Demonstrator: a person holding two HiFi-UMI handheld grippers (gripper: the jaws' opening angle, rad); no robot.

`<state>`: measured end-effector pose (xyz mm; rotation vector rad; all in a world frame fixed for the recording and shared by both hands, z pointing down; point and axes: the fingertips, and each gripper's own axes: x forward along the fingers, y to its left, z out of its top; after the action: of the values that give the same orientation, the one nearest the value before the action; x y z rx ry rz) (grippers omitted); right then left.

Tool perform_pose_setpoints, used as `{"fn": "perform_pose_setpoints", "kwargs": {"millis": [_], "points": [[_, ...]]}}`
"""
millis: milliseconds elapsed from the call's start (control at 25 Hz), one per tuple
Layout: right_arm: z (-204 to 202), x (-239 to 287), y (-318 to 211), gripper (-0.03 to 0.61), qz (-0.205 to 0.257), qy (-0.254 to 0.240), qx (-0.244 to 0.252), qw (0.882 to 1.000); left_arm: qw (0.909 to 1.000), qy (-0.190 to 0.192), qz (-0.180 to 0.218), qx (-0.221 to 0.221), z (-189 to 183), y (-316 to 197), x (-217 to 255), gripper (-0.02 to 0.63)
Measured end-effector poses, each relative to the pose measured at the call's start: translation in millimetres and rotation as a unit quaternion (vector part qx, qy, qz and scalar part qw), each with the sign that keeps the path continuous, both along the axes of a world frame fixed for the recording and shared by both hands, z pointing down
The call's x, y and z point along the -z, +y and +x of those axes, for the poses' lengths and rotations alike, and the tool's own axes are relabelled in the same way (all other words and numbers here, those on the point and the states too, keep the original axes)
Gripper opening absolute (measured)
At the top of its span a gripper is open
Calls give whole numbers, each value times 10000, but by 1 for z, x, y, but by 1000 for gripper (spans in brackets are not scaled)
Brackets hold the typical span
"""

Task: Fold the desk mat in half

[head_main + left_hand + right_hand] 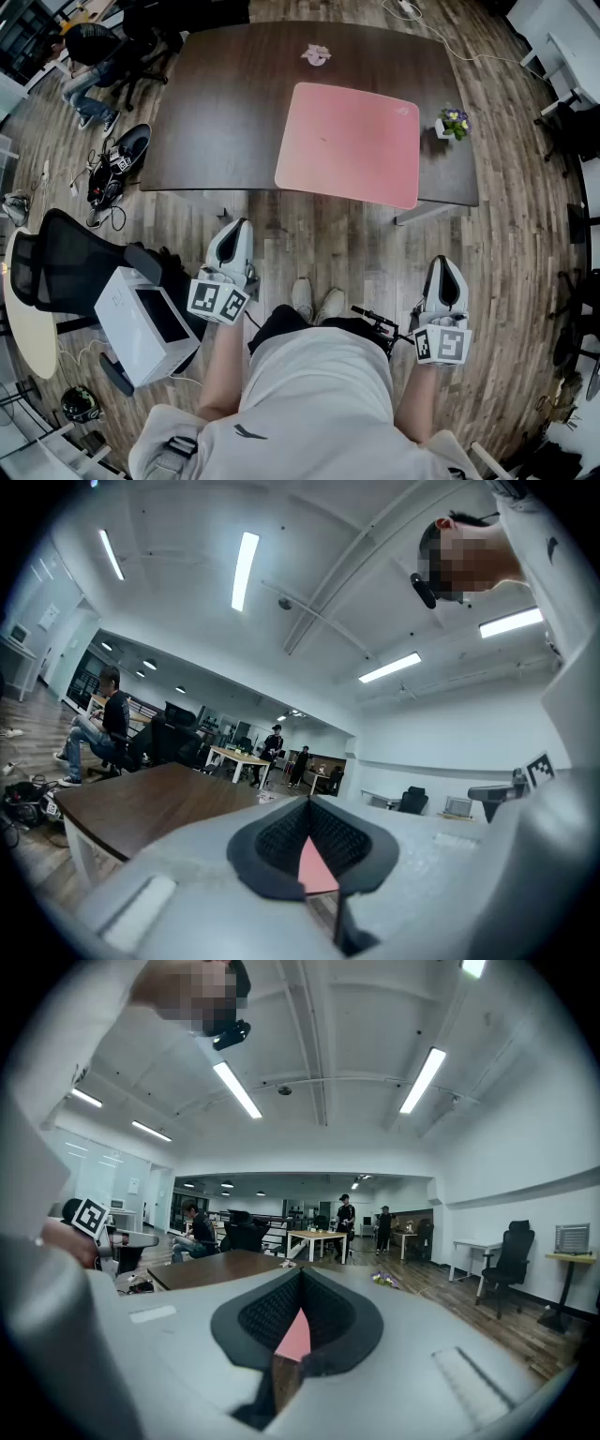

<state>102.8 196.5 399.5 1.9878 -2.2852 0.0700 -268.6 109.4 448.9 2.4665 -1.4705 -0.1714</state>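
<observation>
The pink desk mat (352, 141) lies flat and unfolded on the right half of the dark brown desk (225, 103), its near edge at the desk's front edge. Both grippers are held at waist height, well short of the desk and touching nothing. My left gripper (236, 230) is shut and empty; in the left gripper view its jaws (307, 803) meet at the tip, with a sliver of the mat (316, 869) showing through the gap below. My right gripper (443, 262) is likewise shut and empty, and its own view (300, 1274) shows the mat (294, 1337) beyond.
A small potted flower (453, 122) stands at the desk's right edge, beside the mat. A pink and white item (316, 54) lies at the desk's far side. A black office chair (66, 258) and a white box (145, 323) are on the floor to my left. People sit and stand in the background.
</observation>
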Motion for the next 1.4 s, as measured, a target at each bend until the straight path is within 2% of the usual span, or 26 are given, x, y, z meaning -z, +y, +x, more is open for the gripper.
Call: {"fn": "perform_pose_setpoints", "kwargs": {"millis": [240,400,560,840,1400], "points": [[4,-2,4,-2,-47,-131,60,9999,9997,-220,36,-104,15,7,-11,3],[0,-1,4,-2,-12,-123,125,9998,9997,-208,36,-135,16,6,-13,3],[2,-1,2,-2,20,-418,82,9991,9996,-217,41,-161,18,4,-15,3],[7,3,5,-2,182,-645,5,9978,9998,-131,10,-129,16,8,-15,3],[7,-5,-3,0,24,-807,-37,9967,9998,-101,-7,-158,11,4,-16,3]]}}
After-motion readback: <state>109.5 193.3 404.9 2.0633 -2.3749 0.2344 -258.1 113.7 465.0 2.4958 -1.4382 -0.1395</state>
